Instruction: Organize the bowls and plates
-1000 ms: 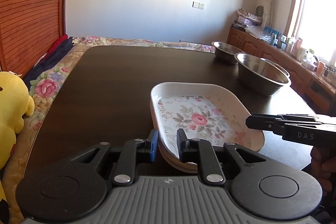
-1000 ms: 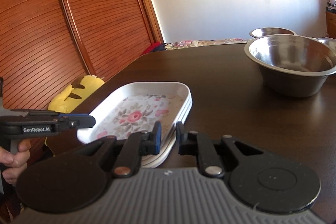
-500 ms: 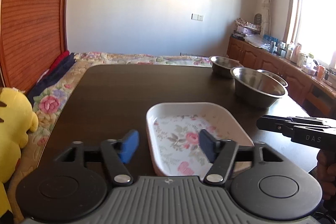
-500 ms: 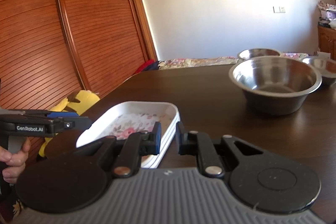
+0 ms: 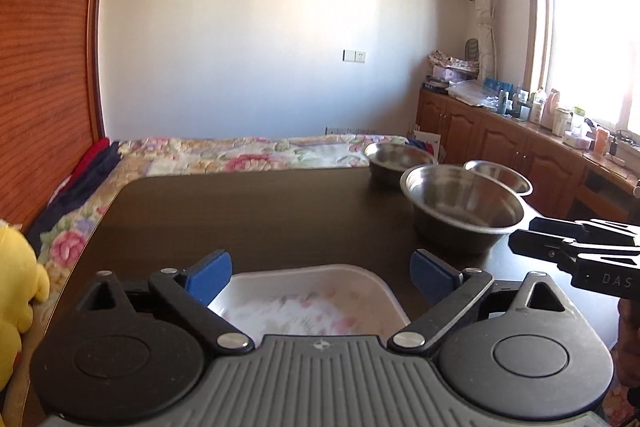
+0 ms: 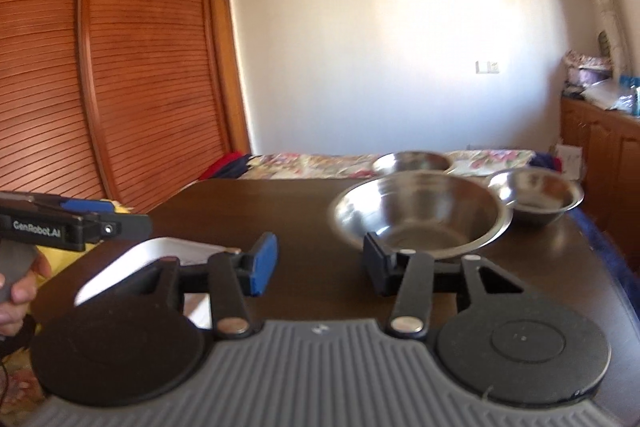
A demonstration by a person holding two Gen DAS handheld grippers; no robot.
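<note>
— How many bowls on the counter (image 5: pixel 248 211)?
— Three steel ones at the far right: a large bowl (image 5: pixel 464 211) in front, two smaller bowls (image 5: pixel 396 159) (image 5: pixel 500 177) behind it.
— And plates?
— A floral plate (image 5: pixel 304 303) at the near edge; whether more lie under it, I cannot tell.
— The tongs?
— Both spread wide, empty: left tongs (image 5: pixel 320 271) above the plate, right tongs (image 6: pixel 316 265) before the large bowl.

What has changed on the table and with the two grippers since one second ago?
The left gripper let go of the floral plates, opened wide and drew back. The right gripper, shut before, opened too, facing the big bowl. Plates and all three bowls stayed where they were on the table.
</note>
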